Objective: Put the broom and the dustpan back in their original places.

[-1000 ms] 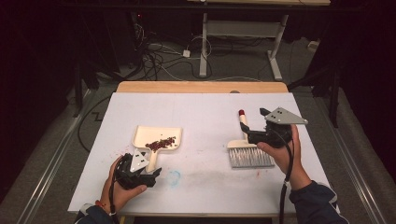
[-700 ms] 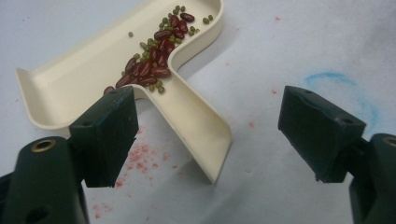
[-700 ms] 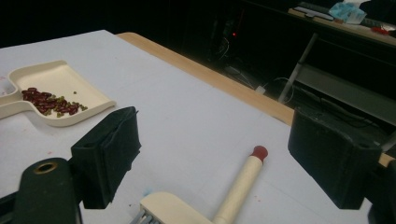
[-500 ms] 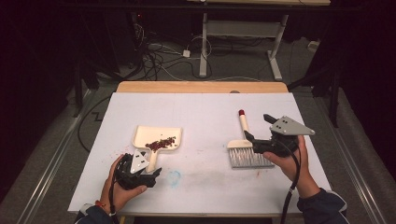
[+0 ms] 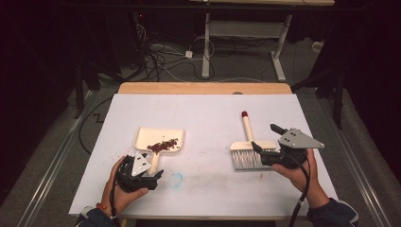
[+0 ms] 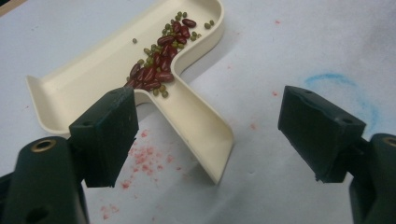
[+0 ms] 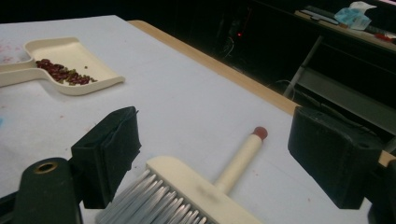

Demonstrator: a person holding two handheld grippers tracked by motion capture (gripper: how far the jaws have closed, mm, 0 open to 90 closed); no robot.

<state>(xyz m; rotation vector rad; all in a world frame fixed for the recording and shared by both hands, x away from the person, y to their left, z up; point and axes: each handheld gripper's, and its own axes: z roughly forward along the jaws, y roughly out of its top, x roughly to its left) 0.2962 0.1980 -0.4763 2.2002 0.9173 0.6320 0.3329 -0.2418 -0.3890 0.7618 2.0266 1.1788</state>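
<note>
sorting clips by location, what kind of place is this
Probably a lab or workshop bench, not a home: a white-covered table in a dark room, loose cables on the floor behind it, and a metal desk frame beyond.

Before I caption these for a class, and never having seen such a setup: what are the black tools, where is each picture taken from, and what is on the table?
A person sits at a white table and holds a hand-held gripper in each hand; there is no robot arm. The high view looks down from above: the left gripper is at the left, the right gripper at the right. The other two pictures come from cameras riding on the grippers, looking out between their black jaws.

On the table lie a cream dustpan holding red and green beans, and a small brush with a red-tipped handle. Both grippers are open and hold nothing. The left one sits around the dustpan's handle, the right one at the brush's head.
</note>
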